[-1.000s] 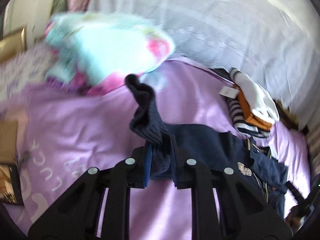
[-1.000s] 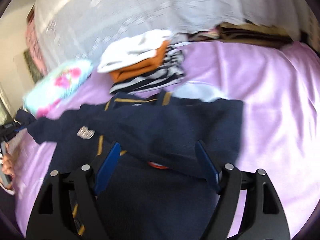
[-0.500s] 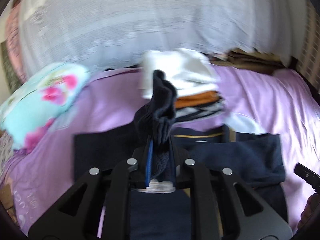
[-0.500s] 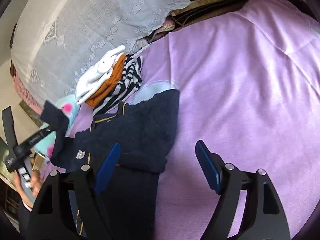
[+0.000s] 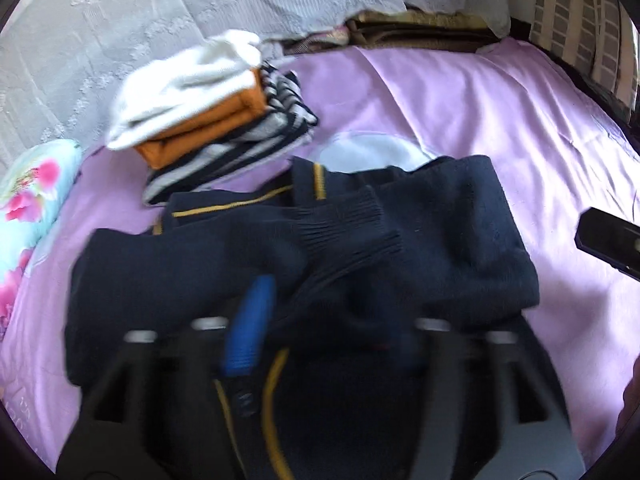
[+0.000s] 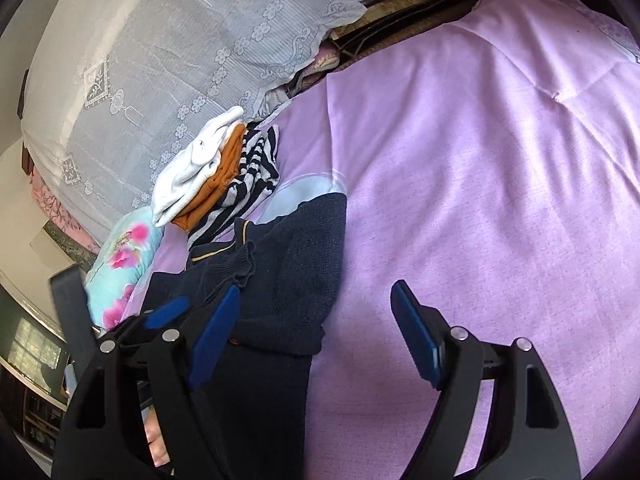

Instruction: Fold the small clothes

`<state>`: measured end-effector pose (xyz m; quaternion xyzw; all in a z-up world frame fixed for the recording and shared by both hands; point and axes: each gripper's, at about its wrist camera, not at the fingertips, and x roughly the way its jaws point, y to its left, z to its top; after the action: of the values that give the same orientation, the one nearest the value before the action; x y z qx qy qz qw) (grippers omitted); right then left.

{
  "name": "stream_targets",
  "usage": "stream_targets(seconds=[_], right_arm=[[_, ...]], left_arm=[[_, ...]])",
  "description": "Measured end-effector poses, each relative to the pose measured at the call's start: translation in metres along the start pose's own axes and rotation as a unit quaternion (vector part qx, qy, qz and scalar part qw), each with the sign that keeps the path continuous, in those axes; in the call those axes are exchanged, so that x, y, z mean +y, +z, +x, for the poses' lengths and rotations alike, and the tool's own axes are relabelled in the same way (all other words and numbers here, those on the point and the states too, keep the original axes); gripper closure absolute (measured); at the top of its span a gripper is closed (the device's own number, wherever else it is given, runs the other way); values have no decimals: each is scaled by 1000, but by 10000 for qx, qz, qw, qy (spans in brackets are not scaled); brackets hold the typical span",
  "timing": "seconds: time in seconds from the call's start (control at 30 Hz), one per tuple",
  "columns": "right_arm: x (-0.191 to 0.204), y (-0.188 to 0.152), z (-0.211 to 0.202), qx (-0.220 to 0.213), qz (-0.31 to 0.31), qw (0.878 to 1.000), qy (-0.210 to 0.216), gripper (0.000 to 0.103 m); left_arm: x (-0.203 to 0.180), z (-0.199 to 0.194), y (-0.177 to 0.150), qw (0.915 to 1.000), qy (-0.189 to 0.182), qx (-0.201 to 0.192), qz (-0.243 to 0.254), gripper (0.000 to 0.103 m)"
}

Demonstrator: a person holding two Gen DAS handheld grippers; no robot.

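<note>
Our left gripper (image 5: pixel 320 320) hangs blurred over the navy sweater (image 5: pixel 440 232), fingers spread, gripping nothing. Our right gripper (image 6: pixel 316 336) gapes wide above the purple sheet (image 6: pixel 480 184), its left finger beside the sweater's edge. Sleeves lie folded across the sweater's chest. Beyond it sits the folded stack (image 5: pixel 212 96).

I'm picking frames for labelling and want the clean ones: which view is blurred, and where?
Left wrist view: motion blur smears the left gripper and the navy sweater near it; the folded stack is soft. Right wrist view: sharp, the right gripper crisp; fisheye bends the purple bedsheet at the edges.
</note>
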<state>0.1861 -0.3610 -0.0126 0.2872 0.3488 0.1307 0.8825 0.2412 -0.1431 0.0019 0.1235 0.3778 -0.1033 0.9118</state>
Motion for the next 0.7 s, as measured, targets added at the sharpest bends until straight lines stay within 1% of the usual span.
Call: stream_targets(seconds=[0.1, 0.13, 0.2, 0.23, 0.27, 0.3, 0.37, 0.43, 0.5, 0.53, 0.63, 0.67, 0.7], right_arm=[[8, -3, 2, -48, -211, 9997, 97, 25], [13, -5, 3, -61, -298, 9994, 153, 27], [21, -6, 7, 7, -374, 9987, 356, 40], [26, -6, 9, 41, -352, 9982, 484, 41], [32, -5, 16, 117, -287, 9976, 618, 42], [39, -2, 24, 233, -201, 9969, 720, 42], [49, 2, 42, 457, -99, 9955, 824, 42], [59, 3, 67, 753, 8, 9946, 720, 42], [61, 3, 86, 915, 176, 9938, 611, 42], [63, 3, 95, 880, 181, 9955, 314, 42], [65, 3, 102, 705, 78, 9974, 140, 44], [68, 2, 103, 667, -34, 9977, 83, 50], [72, 0, 104, 638, -274, 9976, -4, 60]], left_arm=[[23, -25, -8, 9997, -63, -231, 29, 15], [32, -33, -12, 9996, -23, -275, 29, 13], [57, -47, -21, 9990, 162, -412, -32, 8], [70, -51, -23, 9985, 280, -455, -84, 8], [87, -54, -26, 9976, 445, -483, -200, 7], [99, -54, -27, 9970, 531, -470, -307, 7], [138, -49, -26, 9934, 746, -348, -805, 7], [163, -43, -25, 9901, 826, -275, -1102, 7], [183, -32, -26, 9869, 982, -153, -1267, 7], [190, -25, -27, 9861, 1043, -55, -1291, 7], [201, 1, -35, 9834, 1151, 300, -1370, 7], [204, 13, -41, 9819, 1145, 476, -1433, 7], [208, 24, -47, 9802, 1072, 664, -1525, 6]])
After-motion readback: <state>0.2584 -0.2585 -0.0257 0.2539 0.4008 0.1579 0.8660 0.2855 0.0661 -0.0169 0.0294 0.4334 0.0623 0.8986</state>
